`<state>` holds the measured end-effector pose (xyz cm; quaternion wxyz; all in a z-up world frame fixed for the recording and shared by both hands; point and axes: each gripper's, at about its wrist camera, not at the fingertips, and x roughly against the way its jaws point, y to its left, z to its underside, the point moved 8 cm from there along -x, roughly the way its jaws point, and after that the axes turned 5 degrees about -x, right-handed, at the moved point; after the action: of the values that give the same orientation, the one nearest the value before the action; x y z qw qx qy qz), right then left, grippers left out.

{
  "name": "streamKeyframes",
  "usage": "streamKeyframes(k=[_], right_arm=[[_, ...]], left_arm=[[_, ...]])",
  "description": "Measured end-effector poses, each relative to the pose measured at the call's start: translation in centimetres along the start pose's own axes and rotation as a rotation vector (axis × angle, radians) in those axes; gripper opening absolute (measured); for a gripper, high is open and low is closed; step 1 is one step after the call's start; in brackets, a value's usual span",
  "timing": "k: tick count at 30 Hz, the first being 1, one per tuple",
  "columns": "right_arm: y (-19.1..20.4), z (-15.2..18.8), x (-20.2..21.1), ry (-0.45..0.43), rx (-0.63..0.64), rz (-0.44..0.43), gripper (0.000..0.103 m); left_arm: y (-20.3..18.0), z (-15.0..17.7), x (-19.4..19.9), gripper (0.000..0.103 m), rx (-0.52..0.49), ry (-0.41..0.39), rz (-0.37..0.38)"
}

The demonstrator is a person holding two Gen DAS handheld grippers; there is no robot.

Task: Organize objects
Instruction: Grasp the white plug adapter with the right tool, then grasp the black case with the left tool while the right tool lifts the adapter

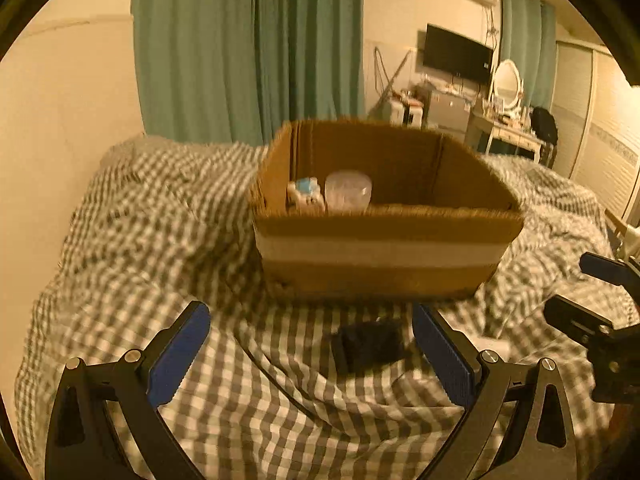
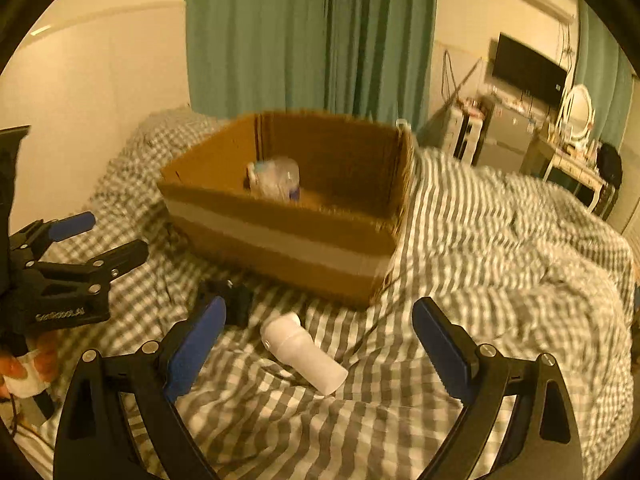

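Currently, left wrist view: the left gripper [image 1: 310,342] is spread wide and empty, hovering over the grey-and-white checked bed cover [image 1: 160,240]. A small dark blocky object [image 1: 370,344] lies on the cover between the blue pads, nearer the right one and not touching either (too blurred to say what it is). Just beyond it sits the open brown cardboard box with a pale tape band [image 1: 380,252]. Inside, at the box's left near corner, a clear round lidded plastic tub [image 1: 347,192] stands touching or just beside a small white-and-blue item [image 1: 305,194]. The other gripper is visible at the right edge.

Right wrist view: the right gripper [image 2: 320,336] is also open wide with nothing held. A white plastic bottle lying on its side [image 2: 302,352] rests on the cover between its fingers, cap end toward the box, body angled down-right. The dark object sits just past the left blue pad [image 2: 196,350].

Judgement: the pick has not begun on either side. For the bottle, rotate the wrist so the pads close across its body, not along it; a round body on soft bedding may roll or sink. Grip mid-body, lift clear of the box wall, and set it in the bare right half, away from the tub.
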<state>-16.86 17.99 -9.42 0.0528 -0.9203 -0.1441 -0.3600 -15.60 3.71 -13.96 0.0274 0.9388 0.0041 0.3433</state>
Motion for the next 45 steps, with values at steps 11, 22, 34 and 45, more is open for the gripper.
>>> streamKeyframes(k=[11, 22, 34, 45], right_arm=[[1.2, 4.4, -11.3, 0.314, 0.041, 0.020, 0.093], [2.0, 7.4, -12.5, 0.392, 0.064, -0.041, 0.053], [-2.6, 5.5, -7.4, 0.173, -0.102, 0.071, 0.050], [-2.0, 5.8, -8.8, 0.215, -0.092, 0.080, 0.050]], left_arm=[[0.2, 3.9, -5.7, 0.103, -0.056, 0.137, -0.031], [-0.8, 5.0, -7.9, 0.103, -0.029, 0.193, 0.027], [-5.6, 5.2, -9.7, 0.103, -0.059, 0.211, 0.144], [-8.1, 6.8, -11.6, 0.083, -0.126, 0.232, 0.183]])
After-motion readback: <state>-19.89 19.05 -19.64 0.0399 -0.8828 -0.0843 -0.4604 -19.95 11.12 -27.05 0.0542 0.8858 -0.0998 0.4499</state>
